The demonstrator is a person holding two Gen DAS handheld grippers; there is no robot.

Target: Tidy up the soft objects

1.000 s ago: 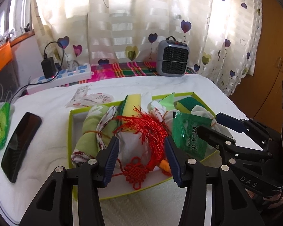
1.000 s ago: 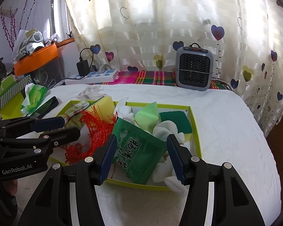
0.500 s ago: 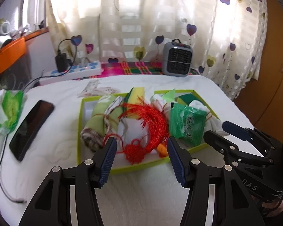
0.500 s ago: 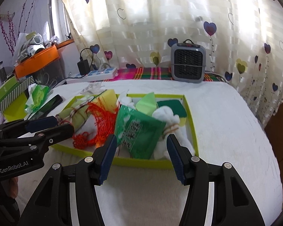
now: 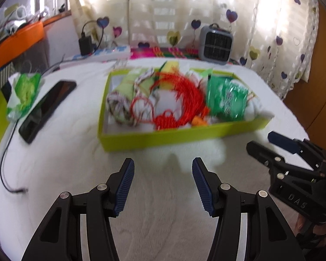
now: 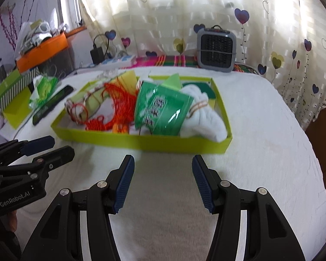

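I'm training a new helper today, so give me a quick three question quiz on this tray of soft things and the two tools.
1. True or false: the left tool holds the red tassel knot.
2. Which lies nearest the tray's right end? A) green packet B) white cloth C) rolled towel
3. Fill in: the black phone lies outside the tray, on the ___ cover.

Key: 1. False: both it and the right tool hang open and empty, short of the tray. 2. B. 3. white.
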